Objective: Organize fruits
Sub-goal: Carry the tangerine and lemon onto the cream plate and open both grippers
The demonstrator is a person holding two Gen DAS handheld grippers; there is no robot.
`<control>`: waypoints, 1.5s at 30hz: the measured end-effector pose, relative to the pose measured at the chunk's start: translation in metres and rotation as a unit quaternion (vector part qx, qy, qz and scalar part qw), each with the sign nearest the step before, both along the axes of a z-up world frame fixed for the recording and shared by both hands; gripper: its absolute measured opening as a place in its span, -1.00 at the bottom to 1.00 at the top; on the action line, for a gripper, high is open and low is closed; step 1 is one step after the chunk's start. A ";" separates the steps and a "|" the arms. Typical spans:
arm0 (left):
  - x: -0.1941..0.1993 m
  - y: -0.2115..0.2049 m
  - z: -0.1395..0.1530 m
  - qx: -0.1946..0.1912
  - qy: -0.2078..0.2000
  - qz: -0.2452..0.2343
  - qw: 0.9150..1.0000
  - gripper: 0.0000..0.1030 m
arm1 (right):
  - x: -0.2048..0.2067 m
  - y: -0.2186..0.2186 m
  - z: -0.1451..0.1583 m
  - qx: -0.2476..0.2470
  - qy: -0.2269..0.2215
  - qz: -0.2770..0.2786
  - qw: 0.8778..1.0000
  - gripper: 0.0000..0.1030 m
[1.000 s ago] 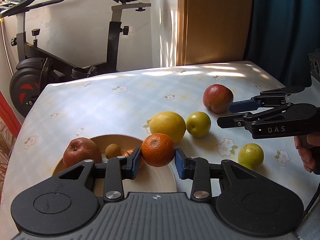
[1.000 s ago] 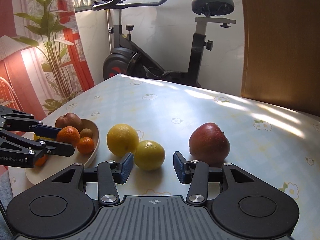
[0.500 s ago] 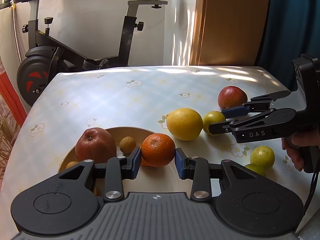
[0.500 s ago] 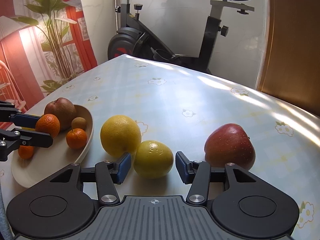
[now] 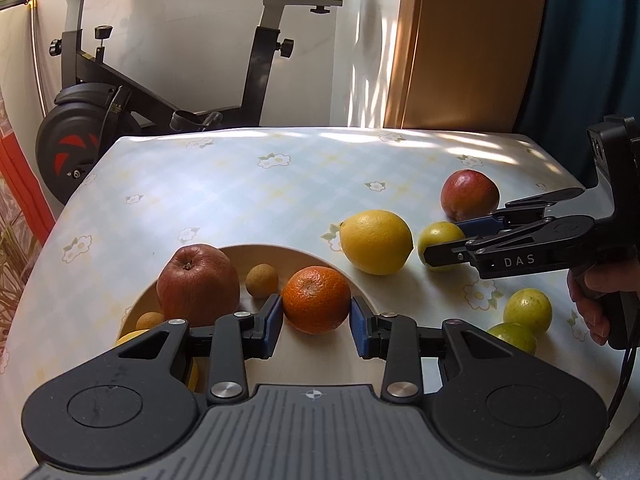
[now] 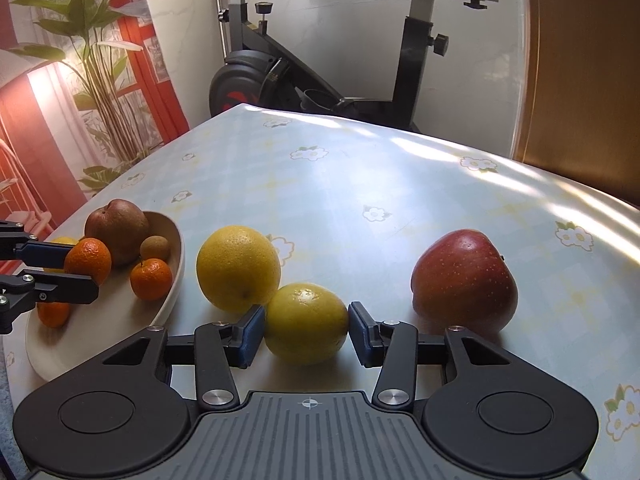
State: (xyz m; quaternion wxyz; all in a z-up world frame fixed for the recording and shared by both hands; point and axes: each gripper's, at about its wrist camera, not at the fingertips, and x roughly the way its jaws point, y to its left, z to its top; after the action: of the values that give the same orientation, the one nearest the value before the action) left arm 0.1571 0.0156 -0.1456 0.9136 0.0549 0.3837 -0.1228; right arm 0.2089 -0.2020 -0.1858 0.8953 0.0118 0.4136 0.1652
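R gripper (image 6: 306, 330) straddles the small yellow-green fruit (image 6: 306, 326) on the table, dead ahead – jaws just closing, pads at its sides, fruit touching the big lemon (image 6: 238, 268) on the left – bowl (image 6: 172, 280) further left; L gripper (image 5: 316, 316) pinches an orange (image 5: 316, 300) over it

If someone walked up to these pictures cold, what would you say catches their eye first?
Probably the orange clamped in the left tongs over the cream bowl, which already holds a dull red apple and smaller fruit. Next, the right tongs, jaws just closing, bracket a yellow-green citrus on the flowered tablecloth, between a big yellow citrus and a shiny red apple.
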 end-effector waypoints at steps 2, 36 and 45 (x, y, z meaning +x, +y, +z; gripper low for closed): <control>0.000 0.001 0.000 -0.002 0.000 0.002 1.000 -0.26 | -0.005 -0.002 0.003 0.005 -0.003 -0.004 1.000 -0.19; -0.004 0.055 0.011 -0.035 0.008 0.065 0.997 -0.26 | -0.031 0.100 0.035 0.022 -0.016 0.115 0.993 -0.19; 0.003 0.049 0.002 -0.039 0.013 0.055 0.998 -0.26 | -0.033 0.106 0.030 0.013 -0.010 0.122 0.992 -0.19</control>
State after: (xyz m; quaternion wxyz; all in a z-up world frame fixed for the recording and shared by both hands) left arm 0.1605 0.0644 -0.1440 0.9152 -0.0035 0.3931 -0.0884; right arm 0.1763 -0.0958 -0.1556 0.8721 -0.0286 0.4007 0.2792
